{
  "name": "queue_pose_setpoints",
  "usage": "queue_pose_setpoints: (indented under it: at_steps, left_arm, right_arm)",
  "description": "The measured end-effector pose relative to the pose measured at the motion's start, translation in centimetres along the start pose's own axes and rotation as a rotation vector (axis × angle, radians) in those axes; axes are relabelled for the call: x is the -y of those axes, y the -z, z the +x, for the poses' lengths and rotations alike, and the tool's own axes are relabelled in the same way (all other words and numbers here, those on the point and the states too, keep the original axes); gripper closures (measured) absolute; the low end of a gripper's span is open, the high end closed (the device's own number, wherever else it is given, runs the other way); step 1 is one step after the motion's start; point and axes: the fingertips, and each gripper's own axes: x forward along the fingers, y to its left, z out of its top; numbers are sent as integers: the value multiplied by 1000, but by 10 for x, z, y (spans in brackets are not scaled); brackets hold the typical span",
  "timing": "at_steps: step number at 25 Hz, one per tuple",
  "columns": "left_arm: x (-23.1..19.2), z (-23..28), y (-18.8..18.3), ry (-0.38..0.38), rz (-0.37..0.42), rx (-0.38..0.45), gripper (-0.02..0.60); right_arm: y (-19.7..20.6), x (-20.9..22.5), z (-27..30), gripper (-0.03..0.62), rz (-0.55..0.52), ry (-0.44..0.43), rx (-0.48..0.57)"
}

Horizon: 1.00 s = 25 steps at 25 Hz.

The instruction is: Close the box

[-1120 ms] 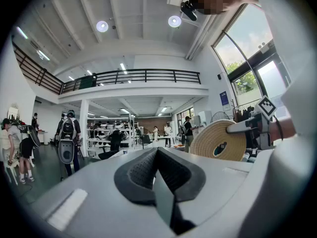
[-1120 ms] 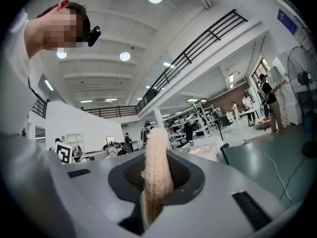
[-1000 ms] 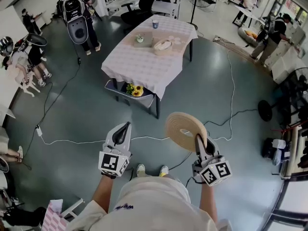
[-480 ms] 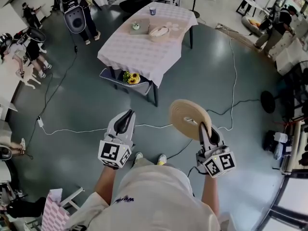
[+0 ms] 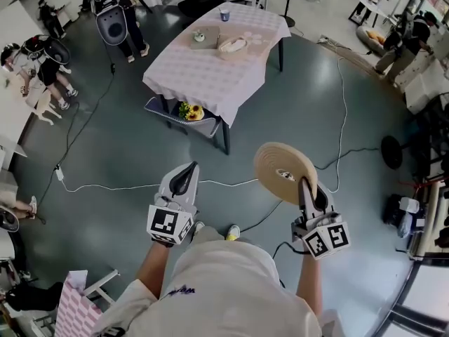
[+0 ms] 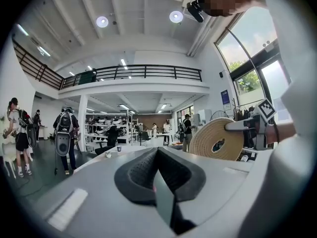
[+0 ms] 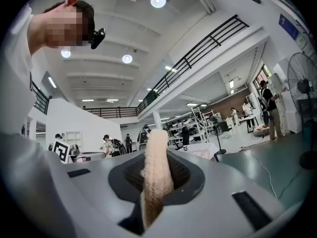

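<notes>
the right gripper [image 7: 156, 187] has its jaws clamped on the rim of the woven lid [image 7: 156, 152], which that view shows only edge-on, as an upright strip; the head view shows its round face, tilted and rising forward from the jaws. the left gripper [image 6: 159, 182] has its jaws closed on nothing. the box [image 5: 233, 45] sits well apart on the table [image 5: 203, 83], near a cup [image 5: 224, 12]; a cable [image 5: 105, 187] crosses the floor between

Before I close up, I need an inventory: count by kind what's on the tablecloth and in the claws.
Woven lid, in the right claw: 1
Woven box: 1
Cup: 1
Flat tray: 1
Total: 4
</notes>
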Motion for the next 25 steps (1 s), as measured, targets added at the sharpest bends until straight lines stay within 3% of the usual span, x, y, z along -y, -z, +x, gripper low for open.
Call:
queue_pose_setpoints:
  at_steps: [15,25]
  left_arm:
    - [-4,14,13,5,-3,-34,580]
    - [-37,80,21,0,-29,-15,580]
  right_arm:
    - [16,5,11,549,9,6,-40]
    - [15,39,71,549,-13,21,-58]
